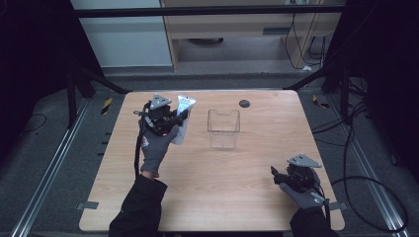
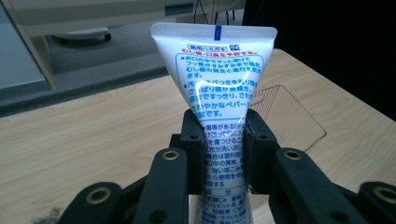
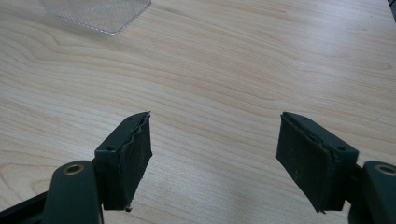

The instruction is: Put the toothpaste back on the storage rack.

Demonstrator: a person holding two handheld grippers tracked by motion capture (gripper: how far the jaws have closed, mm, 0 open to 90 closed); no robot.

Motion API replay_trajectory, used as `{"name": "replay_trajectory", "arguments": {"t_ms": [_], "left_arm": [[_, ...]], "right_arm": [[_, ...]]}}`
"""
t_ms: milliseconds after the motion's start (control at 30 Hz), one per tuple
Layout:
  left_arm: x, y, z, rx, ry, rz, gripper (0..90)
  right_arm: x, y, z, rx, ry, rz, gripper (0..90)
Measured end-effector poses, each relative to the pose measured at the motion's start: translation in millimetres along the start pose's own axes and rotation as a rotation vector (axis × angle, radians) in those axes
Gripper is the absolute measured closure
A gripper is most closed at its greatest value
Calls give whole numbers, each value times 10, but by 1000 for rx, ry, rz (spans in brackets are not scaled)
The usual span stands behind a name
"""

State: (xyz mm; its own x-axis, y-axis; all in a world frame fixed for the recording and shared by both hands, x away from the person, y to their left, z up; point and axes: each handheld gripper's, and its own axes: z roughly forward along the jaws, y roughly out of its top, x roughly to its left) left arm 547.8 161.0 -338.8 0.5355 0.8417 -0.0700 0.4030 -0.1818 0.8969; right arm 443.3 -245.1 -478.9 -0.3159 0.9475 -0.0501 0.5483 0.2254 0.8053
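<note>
At the far left of the wooden table, the left gripper is raised above the surface, its jaws clamped on a white toothpaste tube held upright, crimped end uppermost. A clear plastic container stands just right of it, apart from the tube. At the near right corner, the right gripper rests low over bare wood, jaws spread and holding nothing.

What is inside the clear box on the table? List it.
Nothing shows inside the clear box: through its walls the wooden table is visible. The toothpaste tube is outside it, clamped in the left gripper. The box floor near the closest wall is hard to make out.
</note>
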Motion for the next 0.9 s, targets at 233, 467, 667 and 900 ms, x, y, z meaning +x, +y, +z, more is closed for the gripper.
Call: {"name": "replay_trajectory", "arguments": {"t_ms": [233, 467, 667, 900], "left_arm": [[-54, 81, 126, -60, -6, -23, 729], [-144, 150, 284, -119, -8, -31, 729], [-194, 209, 401, -151, -12, -40, 729], [-268, 256, 551, -168, -23, -44, 729]], "right_arm": [[3, -1, 14, 1, 4, -4, 259], [3, 0, 18, -1, 4, -4, 257], [3, -1, 23, -1, 4, -4, 256], [5, -2, 34, 0, 2, -9, 256]]}}
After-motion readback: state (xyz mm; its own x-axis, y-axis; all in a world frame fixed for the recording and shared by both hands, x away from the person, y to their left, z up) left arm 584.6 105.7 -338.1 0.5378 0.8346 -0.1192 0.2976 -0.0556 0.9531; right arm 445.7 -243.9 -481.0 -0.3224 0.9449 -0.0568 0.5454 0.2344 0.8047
